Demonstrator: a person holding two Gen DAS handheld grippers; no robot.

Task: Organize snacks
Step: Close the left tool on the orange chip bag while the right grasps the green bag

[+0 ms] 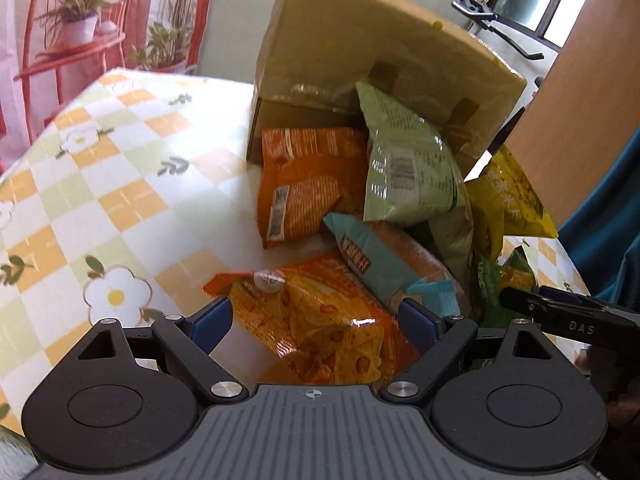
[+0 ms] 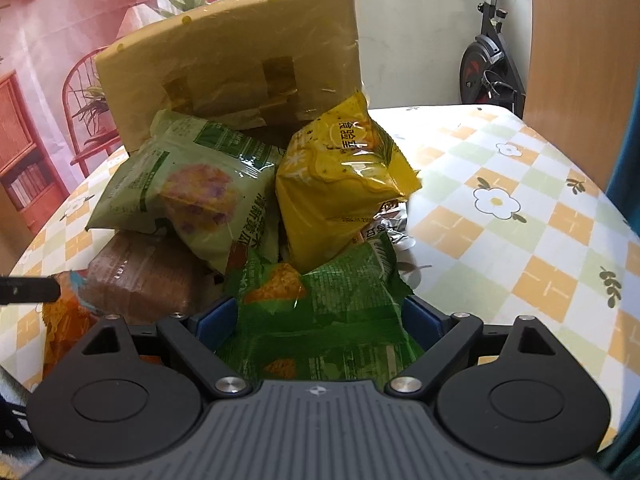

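Snack bags spill in a heap from the tipped cardboard box [image 1: 384, 40]: an orange bag [image 1: 304, 184] lying flat at its mouth, a pale green bag [image 1: 408, 168] leaning on top, a yellow bag [image 2: 340, 188] upright, a dark green bag [image 2: 328, 312] nearest.

The left gripper [image 1: 312, 316] was a black plastic linkage on a grey ribbed base, with a small white crosshair mark at the base's top centre, behind the fingers. Each finger carried a flat blue pad [image 1: 212, 320] on its inner face. Round silver screws sat at the pivots of the black arms behind the pads, and a large black disc housing lay outboard of each finger, each with a triangular cut-out above it. The right gripper [image 2: 320, 316] had the same build: grey ribbed base, blue pads [image 2: 420, 320], silver pivot screws. Seen from the left camera, its black finger bore the white letters "DAS".
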